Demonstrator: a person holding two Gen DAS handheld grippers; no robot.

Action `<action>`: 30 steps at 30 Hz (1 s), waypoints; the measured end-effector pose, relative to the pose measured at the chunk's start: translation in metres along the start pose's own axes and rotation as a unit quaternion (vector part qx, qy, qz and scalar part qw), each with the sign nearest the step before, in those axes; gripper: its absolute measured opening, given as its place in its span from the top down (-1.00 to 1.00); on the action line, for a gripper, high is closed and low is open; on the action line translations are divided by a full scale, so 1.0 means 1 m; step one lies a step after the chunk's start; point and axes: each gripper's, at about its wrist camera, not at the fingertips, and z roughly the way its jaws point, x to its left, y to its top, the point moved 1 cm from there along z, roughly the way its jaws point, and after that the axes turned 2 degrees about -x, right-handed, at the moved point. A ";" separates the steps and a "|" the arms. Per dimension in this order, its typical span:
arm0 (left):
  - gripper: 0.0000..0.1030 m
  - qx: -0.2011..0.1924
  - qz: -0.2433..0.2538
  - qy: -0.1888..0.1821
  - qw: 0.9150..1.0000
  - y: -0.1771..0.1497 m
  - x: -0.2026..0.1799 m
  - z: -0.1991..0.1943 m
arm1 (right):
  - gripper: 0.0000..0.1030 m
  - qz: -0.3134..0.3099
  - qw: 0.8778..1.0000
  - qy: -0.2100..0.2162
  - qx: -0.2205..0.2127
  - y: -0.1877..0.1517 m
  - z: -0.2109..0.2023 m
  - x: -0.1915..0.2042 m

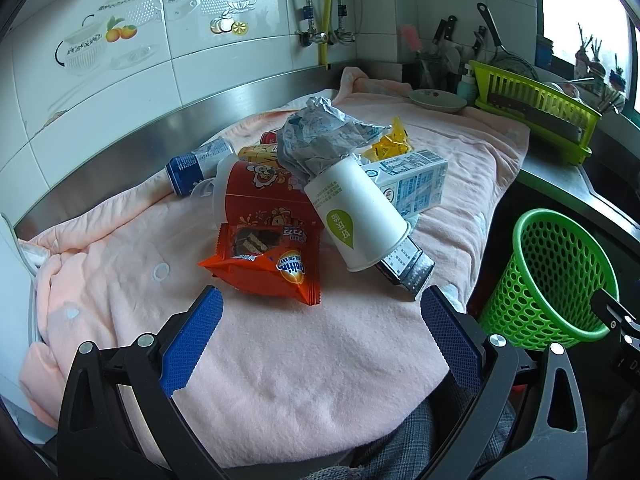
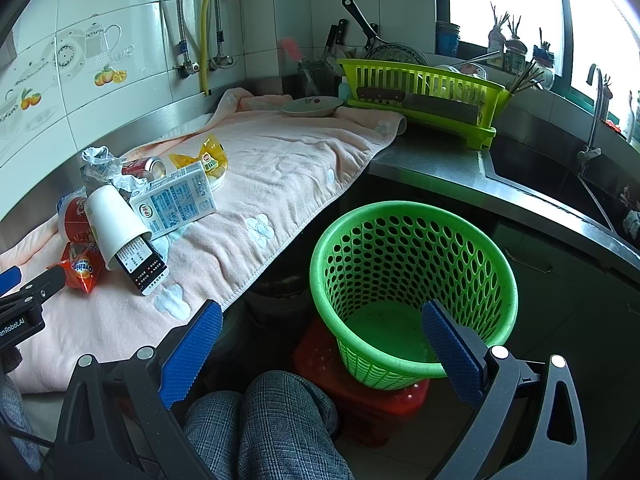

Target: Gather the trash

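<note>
Nothing collected yet: your green bin sits empty, the trash pile lies untouched at twelve o'clock of your left gripper, and both it and your right gripper are spread apart, holding nothing.

Trash pile on pink towel, empty green basket beside counter
</note>
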 end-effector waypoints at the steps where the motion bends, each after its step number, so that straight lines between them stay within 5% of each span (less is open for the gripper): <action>1: -0.90 0.000 0.000 0.000 1.000 0.000 0.000 0.000 | -0.88 0.000 1.000 0.000 0.000 0.000 0.000 0.000; 30: -0.90 0.003 -0.004 0.003 1.000 0.000 0.003 0.001 | -0.88 -0.006 1.000 0.001 0.001 0.001 0.004 0.003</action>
